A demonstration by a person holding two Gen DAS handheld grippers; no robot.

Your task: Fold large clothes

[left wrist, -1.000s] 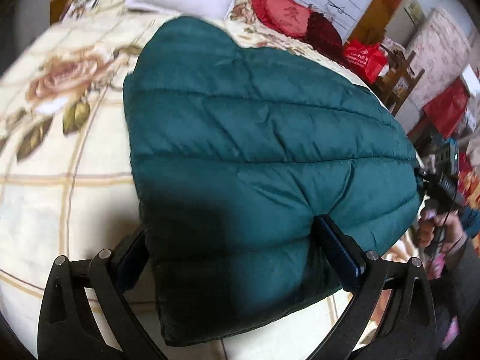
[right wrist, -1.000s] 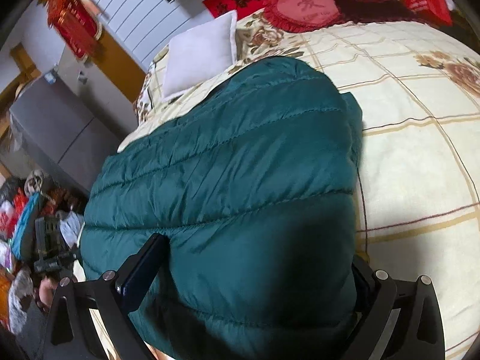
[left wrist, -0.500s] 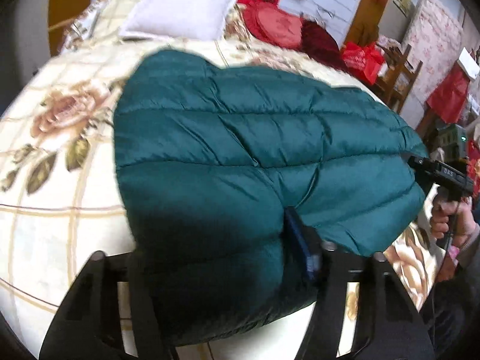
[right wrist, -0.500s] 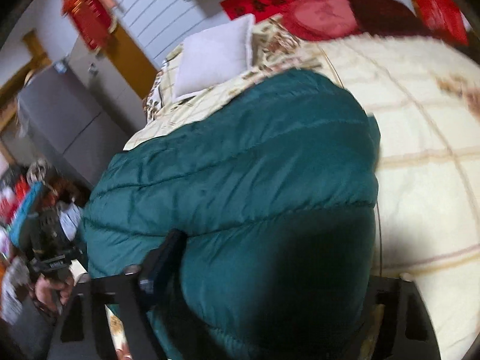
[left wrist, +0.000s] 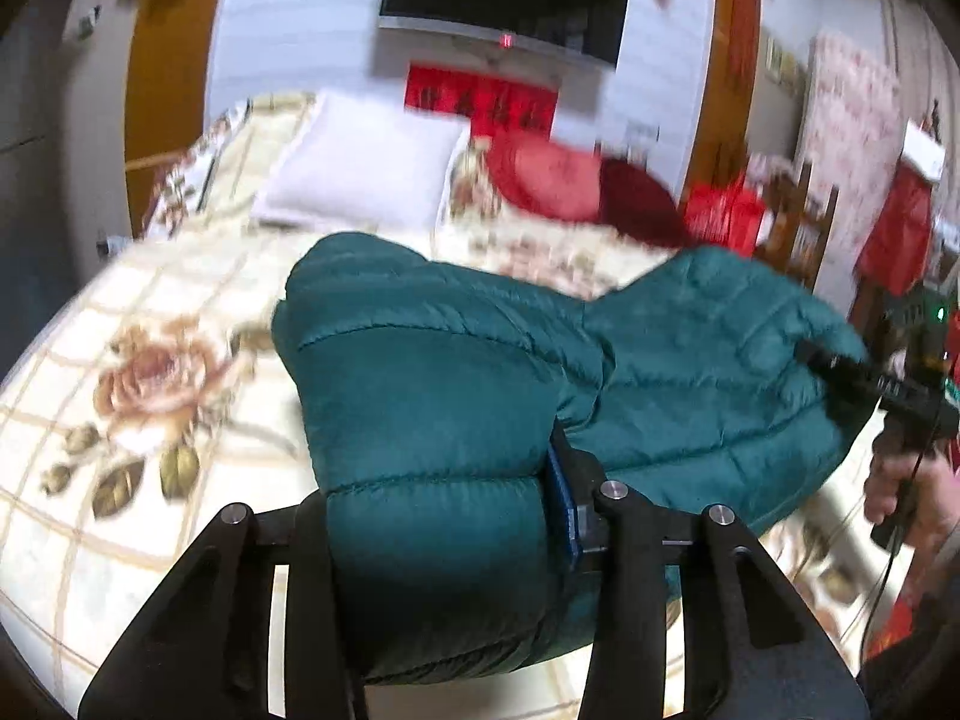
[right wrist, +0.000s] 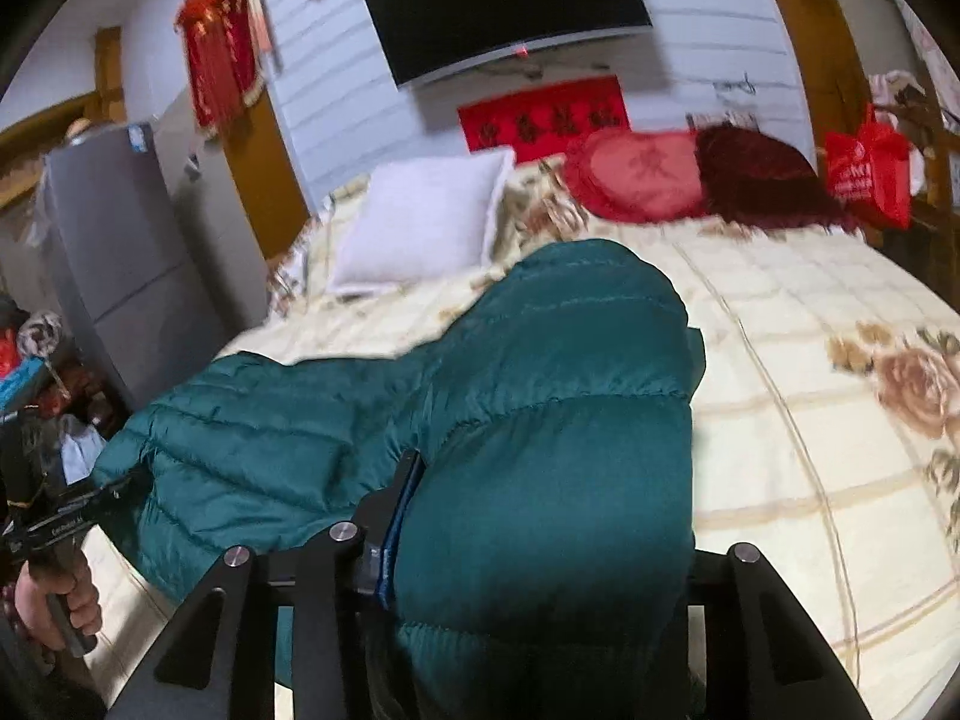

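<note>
A dark green quilted down jacket [left wrist: 690,360] lies across the floral bed cover [left wrist: 150,360]; its near edge is bunched and lifted off the bed. My left gripper [left wrist: 438,498] has its jaws closing, and they squeeze a thick fold of one near corner. My right gripper [right wrist: 546,528] is closing in the same way on the other near corner of the jacket [right wrist: 570,360]; its right finger is hidden behind the padding. Each view shows the other gripper, held in a hand, at the far corner: the right gripper [left wrist: 864,378], the left gripper [right wrist: 66,516].
A white pillow [left wrist: 360,180] and red cushions [left wrist: 546,180] lie at the head of the bed under a wall television [left wrist: 504,0]. A grey fridge [right wrist: 120,240] and clutter stand on one side. A red bag [right wrist: 870,174] and a wooden chair [left wrist: 798,222] stand on the other.
Both grippers went from wide open around the jacket's near edge to squeezed onto it. They rose and tipped up, lifting the edge so the jacket buckles in the middle.
</note>
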